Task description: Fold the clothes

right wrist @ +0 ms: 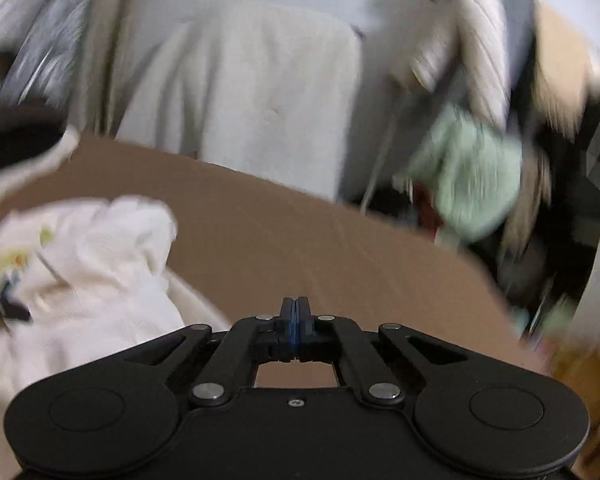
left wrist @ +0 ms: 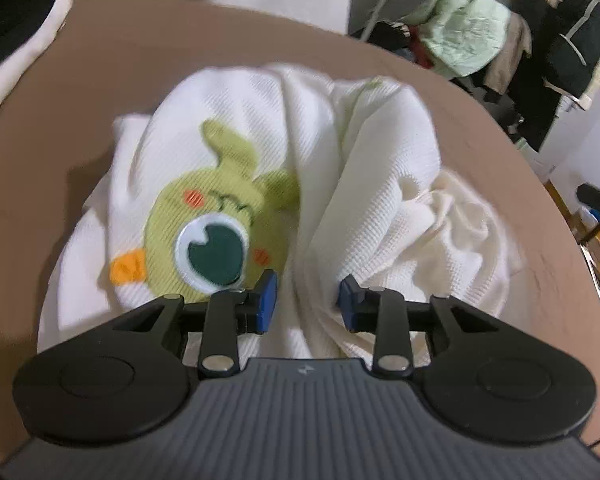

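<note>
A white waffle-knit garment (left wrist: pixel 356 168) with a green cartoon patch (left wrist: pixel 219 224) lies crumpled on the brown table (left wrist: pixel 111 80). My left gripper (left wrist: pixel 307 304) hovers just over its near edge, open, with a raised fold of the cloth running between its blue pads (left wrist: pixel 267 300) without being pinched. In the right wrist view the same white garment (right wrist: pixel 91 264) sits at the left, blurred. My right gripper (right wrist: pixel 295 324) is to the right of it over bare table (right wrist: pixel 340 248), its blue pads pressed together on nothing.
A pile of clothes (left wrist: pixel 464 28), pale green, black and cream, is heaped beyond the table's far right edge. White fabric (right wrist: pixel 251 100) hangs behind the table's far edge. A dark item on white cloth (left wrist: pixel 15 20) lies at the far left.
</note>
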Action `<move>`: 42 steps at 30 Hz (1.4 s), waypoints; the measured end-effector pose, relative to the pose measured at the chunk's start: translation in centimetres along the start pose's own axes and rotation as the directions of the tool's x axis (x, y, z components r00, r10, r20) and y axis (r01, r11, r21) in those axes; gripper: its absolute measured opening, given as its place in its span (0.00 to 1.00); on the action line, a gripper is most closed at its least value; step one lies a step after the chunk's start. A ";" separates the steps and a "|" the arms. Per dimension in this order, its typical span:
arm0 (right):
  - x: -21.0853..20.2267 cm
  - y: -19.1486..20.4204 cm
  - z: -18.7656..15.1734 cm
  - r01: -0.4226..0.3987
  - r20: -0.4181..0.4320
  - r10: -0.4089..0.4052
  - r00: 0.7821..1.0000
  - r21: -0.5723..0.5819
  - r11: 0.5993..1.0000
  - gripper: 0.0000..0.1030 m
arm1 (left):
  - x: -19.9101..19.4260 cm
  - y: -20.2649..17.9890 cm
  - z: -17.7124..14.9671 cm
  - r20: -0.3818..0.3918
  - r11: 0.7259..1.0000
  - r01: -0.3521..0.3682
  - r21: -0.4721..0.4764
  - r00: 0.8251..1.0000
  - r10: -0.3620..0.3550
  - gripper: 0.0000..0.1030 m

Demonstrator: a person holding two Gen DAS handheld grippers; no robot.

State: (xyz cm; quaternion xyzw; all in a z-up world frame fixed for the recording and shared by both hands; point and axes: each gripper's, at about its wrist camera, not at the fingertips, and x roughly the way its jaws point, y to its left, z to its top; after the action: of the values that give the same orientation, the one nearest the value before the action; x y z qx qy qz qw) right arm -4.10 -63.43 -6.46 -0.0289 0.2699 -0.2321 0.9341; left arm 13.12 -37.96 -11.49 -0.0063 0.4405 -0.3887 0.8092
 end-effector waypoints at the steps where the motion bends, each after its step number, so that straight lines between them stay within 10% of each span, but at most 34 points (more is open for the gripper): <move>1: 0.1 -1.4 -0.2 -0.041 -0.018 0.042 0.999 0.035 0.999 0.00 | -0.2 -0.2 0.4 0.007 1.000 0.008 0.010 1.000 -0.008 0.31; 5: 0.9 -4.4 -1.4 -0.311 -0.012 0.315 0.949 0.130 0.942 0.11 | -0.9 -1.7 3.0 0.073 0.998 0.025 0.052 0.997 -0.029 0.45; 6: 1.6 -4.5 -1.3 -0.364 -0.012 0.370 0.929 0.156 0.918 0.27 | -1.1 -2.1 3.7 0.089 0.998 0.029 0.062 0.995 -0.035 0.49; 7: 2.6 -4.4 -1.3 -0.395 -0.023 0.405 0.914 0.178 0.901 0.44 | -1.2 -2.5 4.3 0.106 0.997 0.027 0.075 0.994 -0.035 0.57; 12: 10.6 -2.9 -0.3 -0.430 -0.135 0.472 0.871 0.252 0.867 0.53 | 1.3 -5.2 6.5 0.119 0.988 -0.038 0.152 0.993 0.020 0.75; 13: 12.4 -2.8 -0.4 -0.430 -0.161 0.484 0.860 0.281 0.858 0.55 | 1.2 -5.6 6.2 0.126 0.983 -0.064 0.169 0.991 0.043 0.62; 14: 13.7 -2.8 -0.9 -0.427 -0.186 0.495 0.849 0.311 0.849 0.60 | 1.0 -5.9 6.0 0.134 0.978 -0.090 0.186 0.989 0.066 0.19; 18: 19.5 -0.7 -3.1 -0.424 -0.300 0.549 0.780 0.393 0.816 0.57 | 0.6 -7.4 5.1 0.169 0.948 -0.194 0.251 0.974 0.154 0.09; 20: 18.4 0.9 -3.4 -0.451 -0.266 0.524 0.809 0.291 0.844 0.04 | 0.3 -8.1 4.7 0.188 0.928 -0.245 0.282 0.962 0.197 0.09; 28: 6.9 0.5 1.6 -0.370 0.052 0.369 0.928 0.017 0.929 0.02 | -8.1 -7.1 6.5 0.404 0.908 -0.387 0.163 0.865 0.296 0.09; 34: -2.3 -2.2 4.9 -0.025 0.310 0.028 0.950 -0.014 1.000 0.01 | -11.6 -9.6 8.4 0.555 0.944 -0.319 0.082 0.801 0.223 0.09; 36: -5.4 -2.7 3.1 0.155 0.338 -0.156 0.928 0.031 0.987 0.02 | -10.9 -10.2 7.5 0.508 0.957 -0.277 0.085 0.838 0.197 0.09; 38: -6.6 -3.7 -0.1 0.171 0.196 -0.186 0.963 0.093 0.981 0.02 | -9.4 -10.3 6.3 0.428 0.970 -0.224 0.091 0.888 0.165 0.09; 40: -6.5 -4.4 -4.5 0.029 -0.005 -0.028 1.000 0.179 0.983 0.02 | -7.2 -9.7 4.4 0.327 0.975 -0.197 0.101 0.932 0.154 0.09; 42: -5.9 -4.0 -8.5 -0.122 -0.184 0.172 0.968 0.254 0.959 0.02 | -5.6 -8.9 2.3 0.276 0.969 -0.227 0.101 0.942 0.191 0.09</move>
State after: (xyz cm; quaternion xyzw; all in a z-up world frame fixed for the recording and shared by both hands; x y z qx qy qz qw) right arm -14.53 -63.74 -10.11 0.1287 0.3356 -0.1944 0.9127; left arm 7.51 -41.43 -2.95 0.0422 0.3002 -0.3244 0.8960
